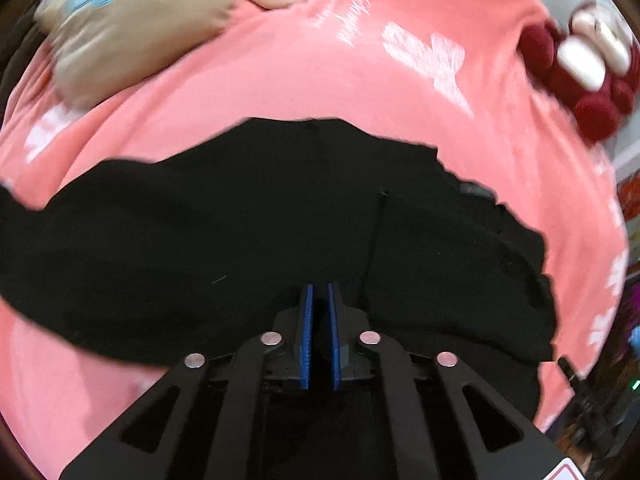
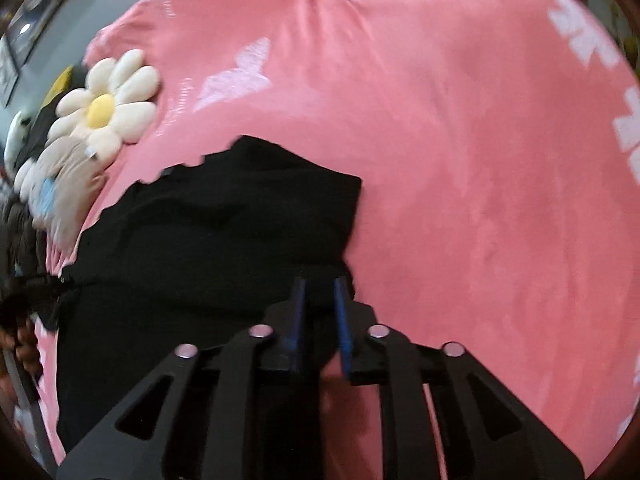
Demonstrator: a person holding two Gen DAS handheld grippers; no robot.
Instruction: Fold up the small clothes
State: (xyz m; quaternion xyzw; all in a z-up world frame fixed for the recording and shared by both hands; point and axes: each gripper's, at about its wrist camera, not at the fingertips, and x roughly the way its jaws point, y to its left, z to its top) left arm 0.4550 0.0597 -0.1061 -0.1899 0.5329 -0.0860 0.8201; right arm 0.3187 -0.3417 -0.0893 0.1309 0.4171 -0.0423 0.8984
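A black knit garment (image 1: 248, 216) lies spread on a pink blanket (image 1: 304, 72) with white prints. My left gripper (image 1: 319, 289) points down at the garment's near edge. Its blue pads (image 1: 307, 332) stand a narrow gap apart, and black fabric fills that gap. In the right wrist view the same garment (image 2: 224, 216) lies to the left, with a folded corner near my right gripper (image 2: 320, 282). That gripper's blue pads (image 2: 343, 320) stand wider apart and are open. Black cloth shows at the tips, and the pink blanket (image 2: 480, 184) shows lower down between the fingers.
A beige plush cushion with a blue patch (image 1: 132, 28) lies at the back left, and a dark red and white plush (image 1: 580, 72) at the back right. A white daisy-shaped cushion (image 2: 108, 108) lies left of the garment. Room clutter shows past the bed's right edge (image 1: 624, 380).
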